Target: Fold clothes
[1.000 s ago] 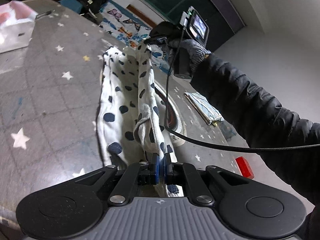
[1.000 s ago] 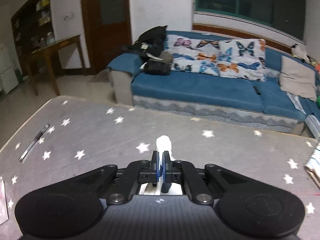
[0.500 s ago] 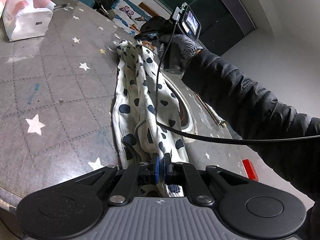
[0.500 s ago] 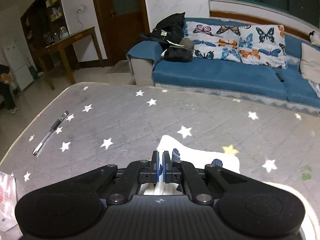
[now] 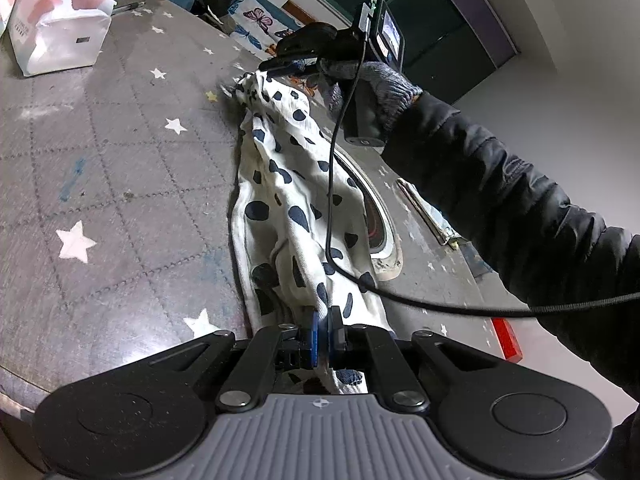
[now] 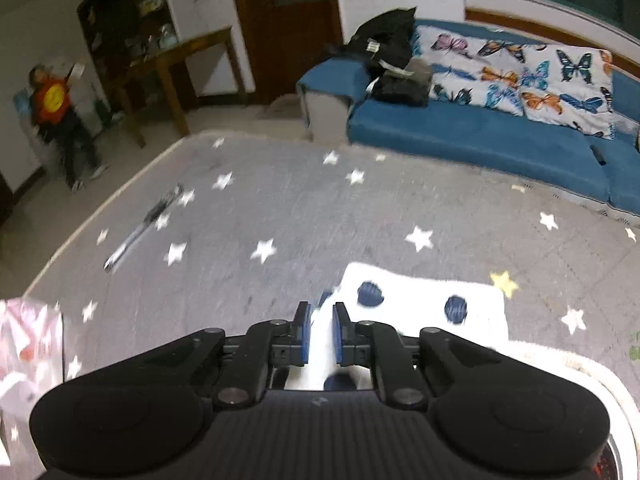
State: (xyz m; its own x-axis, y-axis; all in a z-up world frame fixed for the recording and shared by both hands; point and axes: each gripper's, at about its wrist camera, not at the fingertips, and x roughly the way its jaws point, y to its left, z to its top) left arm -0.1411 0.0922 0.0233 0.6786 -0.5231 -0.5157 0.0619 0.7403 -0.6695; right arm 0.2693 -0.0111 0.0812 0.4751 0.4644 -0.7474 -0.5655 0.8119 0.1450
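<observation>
1. Cloth: white, navy-spotted soft cotton garment (image 5: 288, 200) lay bunched lengthwise on grey star-printed table (image 5: 100, 168).
2. My left gripper (image 5: 323, 330) pinched its 6 o'clock end.
3. My right gripper (image 6: 320, 322), fingers slightly parted around the 12 o'clock end, barely gripped.
4. Limp, light; I judged corners best.

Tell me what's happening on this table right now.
A person holds a gripper in each hand and is folding a white garment with dark spots on a star-patterned table. The left gripper pinches the near end. The right gripper is at the far end, jaws parted around the cloth. The garment lies stretched between them.
</observation>
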